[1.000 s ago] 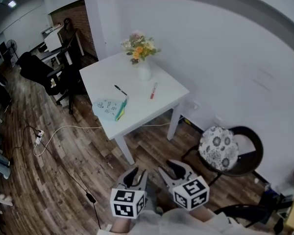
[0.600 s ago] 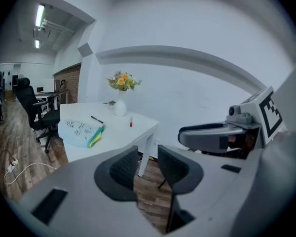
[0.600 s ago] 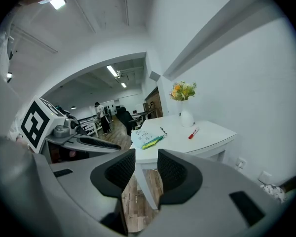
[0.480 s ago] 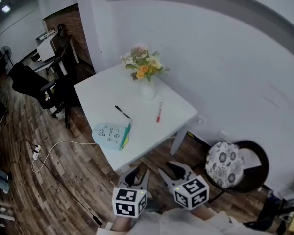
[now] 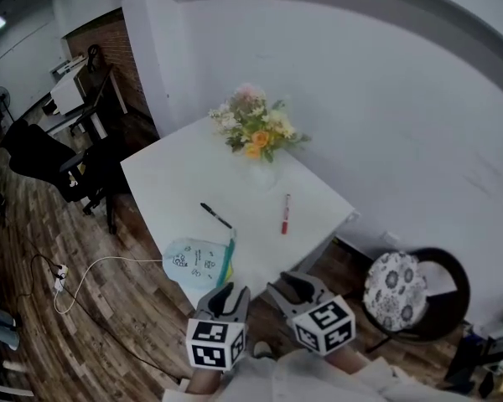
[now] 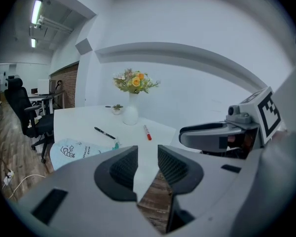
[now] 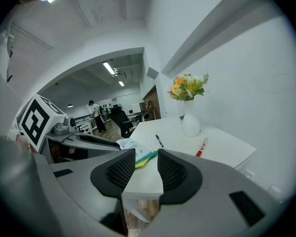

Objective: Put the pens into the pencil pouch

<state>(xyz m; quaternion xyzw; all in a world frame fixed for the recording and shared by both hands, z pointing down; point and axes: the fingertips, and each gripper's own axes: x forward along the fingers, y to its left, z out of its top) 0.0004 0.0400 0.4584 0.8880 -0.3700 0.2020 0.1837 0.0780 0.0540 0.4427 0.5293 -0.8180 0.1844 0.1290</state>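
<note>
White table (image 5: 168,182) bears the black pen (image 5: 216,216) and red pen (image 5: 285,213) outside the pencil pouch (image 5: 199,263), so 2 are left to go in; left gripper (image 6: 147,154) and right gripper (image 7: 146,154) gape empty.

Open-plan office, prob. Black swivel chairs (image 5: 40,151) at desks (image 6: 41,97) in bg, tube lights (image 6: 37,12) on ceiling, wood-plank floor (image 5: 67,325), brick wall section (image 5: 101,44), power strip + cable (image 5: 60,273) on floor. Person (image 7: 92,115) standing among desks further back. White table (image 5: 176,182) w/ flower vase (image 6: 130,114) by plain wall.
</note>
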